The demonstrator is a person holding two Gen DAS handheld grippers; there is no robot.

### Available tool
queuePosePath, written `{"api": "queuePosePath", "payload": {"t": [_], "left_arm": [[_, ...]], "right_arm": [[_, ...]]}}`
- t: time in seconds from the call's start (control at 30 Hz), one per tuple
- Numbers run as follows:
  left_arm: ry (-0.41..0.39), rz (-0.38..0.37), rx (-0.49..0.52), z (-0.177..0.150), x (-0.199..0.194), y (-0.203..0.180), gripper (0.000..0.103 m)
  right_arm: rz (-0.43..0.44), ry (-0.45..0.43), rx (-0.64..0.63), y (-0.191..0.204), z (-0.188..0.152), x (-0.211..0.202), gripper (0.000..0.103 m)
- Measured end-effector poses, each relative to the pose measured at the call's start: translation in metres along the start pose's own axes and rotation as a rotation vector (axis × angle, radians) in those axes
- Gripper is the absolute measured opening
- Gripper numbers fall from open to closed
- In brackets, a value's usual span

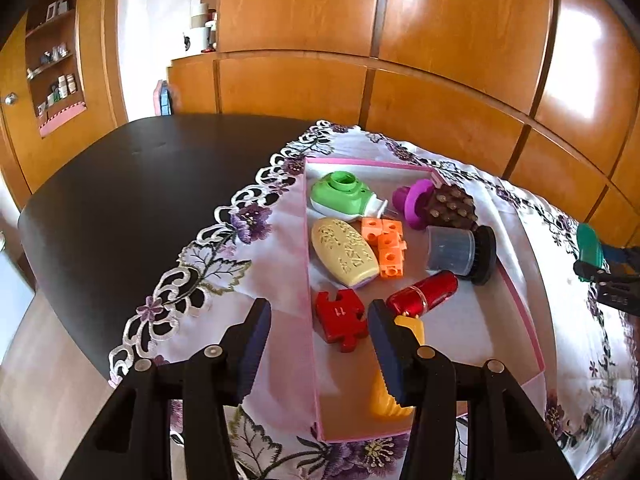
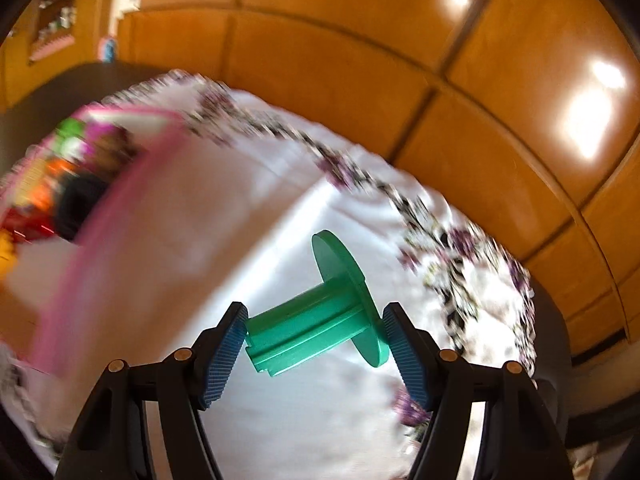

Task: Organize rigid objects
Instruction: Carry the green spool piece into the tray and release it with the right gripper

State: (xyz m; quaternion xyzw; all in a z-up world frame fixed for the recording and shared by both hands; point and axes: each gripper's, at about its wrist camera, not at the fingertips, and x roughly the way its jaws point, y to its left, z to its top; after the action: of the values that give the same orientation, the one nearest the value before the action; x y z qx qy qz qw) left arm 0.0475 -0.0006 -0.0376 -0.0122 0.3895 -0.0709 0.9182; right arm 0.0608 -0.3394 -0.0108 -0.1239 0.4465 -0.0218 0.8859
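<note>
Right wrist: green spool [image 2: 316, 320] beyond pink box [image 2: 100, 216]

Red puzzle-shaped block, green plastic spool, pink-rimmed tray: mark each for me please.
Red puzzle-shaped block [image 1: 341, 319], left wrist view, on its flat top face.
Green plastic spool [image 2: 308, 326], right wrist view, on its ribbed stem.
Pink-rimmed tray [image 1: 529, 321], left wrist view, on its right wall.
</note>
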Motion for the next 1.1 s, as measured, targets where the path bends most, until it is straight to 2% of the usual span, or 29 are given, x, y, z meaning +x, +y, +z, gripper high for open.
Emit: {"api": "queuePosePath", "payload": {"t": [0.2,0.3,0.37,0.53,0.63,1.1], "left_arm": [[-0.008,0.019,-0.031,0.002,-0.001,0.015,0.051],[-0.005,0.025,-0.042,0.001,-0.002,0.020,0.051],[-0.003,0.030,-0.046,0.000,-0.001,0.022,0.051],[0.000,0.043,-0.047,-0.003,-0.002,0.025,0.052],[-0.003,0.050,-0.053,-0.003,-0.003,0.027,0.056],[-0.026,0.071,-0.052,-0.002,-0.009,0.026,0.068]], "right_arm": [[0.180,-0.117,-0.079,0.062,0.025,-0.038,0.071],[0.293,-0.130,-0.129,0.100,0.031,-0.046,0.071],[0.331,-0.122,-0.174,0.126,0.031,-0.044,0.071],[0.368,-0.029,-0.267,0.190,0.021,-0.015,0.071],[0.331,0.013,-0.310,0.208,0.009,-0.002,0.071],[0.295,-0.001,-0.251,0.200,0.003,-0.004,0.072]]}}
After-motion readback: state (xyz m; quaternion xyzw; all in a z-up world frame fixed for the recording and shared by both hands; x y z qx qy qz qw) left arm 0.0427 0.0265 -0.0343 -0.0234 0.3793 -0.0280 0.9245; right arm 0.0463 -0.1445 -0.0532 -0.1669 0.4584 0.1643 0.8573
